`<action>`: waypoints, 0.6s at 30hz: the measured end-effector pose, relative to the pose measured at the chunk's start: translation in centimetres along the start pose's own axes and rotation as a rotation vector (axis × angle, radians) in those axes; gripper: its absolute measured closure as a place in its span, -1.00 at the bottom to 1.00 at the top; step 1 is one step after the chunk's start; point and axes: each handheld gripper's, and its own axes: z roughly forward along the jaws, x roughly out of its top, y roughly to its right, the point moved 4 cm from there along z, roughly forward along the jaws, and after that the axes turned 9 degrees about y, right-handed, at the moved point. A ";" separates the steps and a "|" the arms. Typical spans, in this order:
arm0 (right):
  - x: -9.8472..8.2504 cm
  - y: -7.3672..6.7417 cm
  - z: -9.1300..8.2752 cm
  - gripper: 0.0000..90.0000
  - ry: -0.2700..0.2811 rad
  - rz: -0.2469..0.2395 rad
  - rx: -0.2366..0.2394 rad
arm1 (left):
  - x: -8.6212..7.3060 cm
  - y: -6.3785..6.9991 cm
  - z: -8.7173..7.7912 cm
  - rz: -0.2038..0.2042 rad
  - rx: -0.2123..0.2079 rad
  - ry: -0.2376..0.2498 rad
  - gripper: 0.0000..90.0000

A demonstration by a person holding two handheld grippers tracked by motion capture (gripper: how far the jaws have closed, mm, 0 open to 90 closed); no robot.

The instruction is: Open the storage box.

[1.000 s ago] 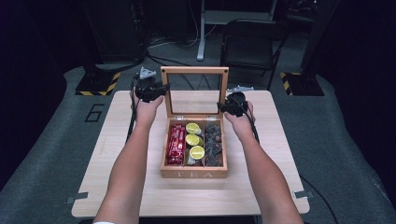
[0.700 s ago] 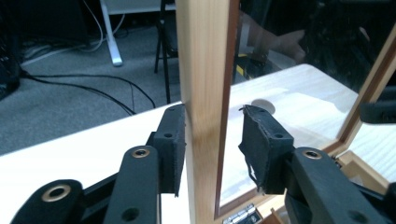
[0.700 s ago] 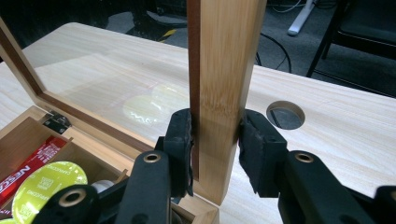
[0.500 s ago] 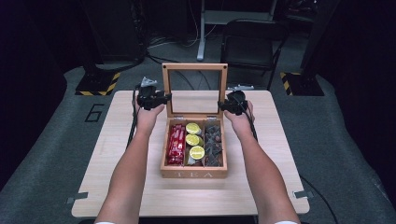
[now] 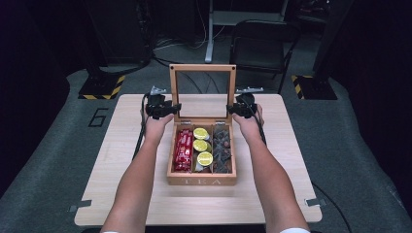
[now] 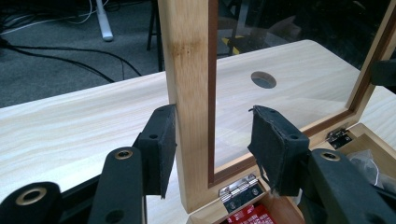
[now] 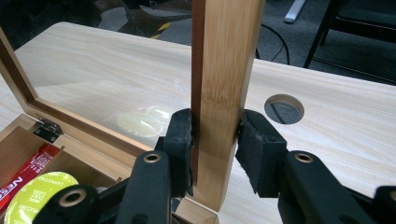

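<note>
lid: glass-paned wooden lid (image 5: 202,92) of the wooden tea box (image 5: 201,180) is stood upright on the counter (image 5: 111,160) | left gripper (image 6: 212,142): fingers just eased apart, frame post released | right gripper (image 7: 215,140): clenched on opposite post | opening judged finished

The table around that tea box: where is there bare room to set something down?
Bare table lies left of the tea box, right of it, and in a strip along the near edge, between the forearms. Behind the upright lid is a free patch too. It is crowded at the lid's hinge corners, where the left gripper and right gripper sit.
</note>
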 end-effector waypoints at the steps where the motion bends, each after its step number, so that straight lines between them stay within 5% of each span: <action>1: 0.0 0.0 0.0 0.44 -0.001 -0.001 0.001 | 0.0 0.0 0.0 -0.002 -0.003 0.008 0.12; 9: 0.0 -0.1 0.2 0.42 0.005 0.016 -0.019 | -0.8 -0.7 -0.6 -0.012 0.018 0.001 0.10; 17: 0.0 -0.1 -0.9 0.10 0.017 0.004 -0.026 | -0.5 -0.4 -1.5 -0.027 0.006 0.005 0.06; 18: 0.0 -0.2 -1.1 0.05 0.012 -0.005 -0.022 | -0.2 -0.3 -1.7 0.007 -0.011 0.006 0.06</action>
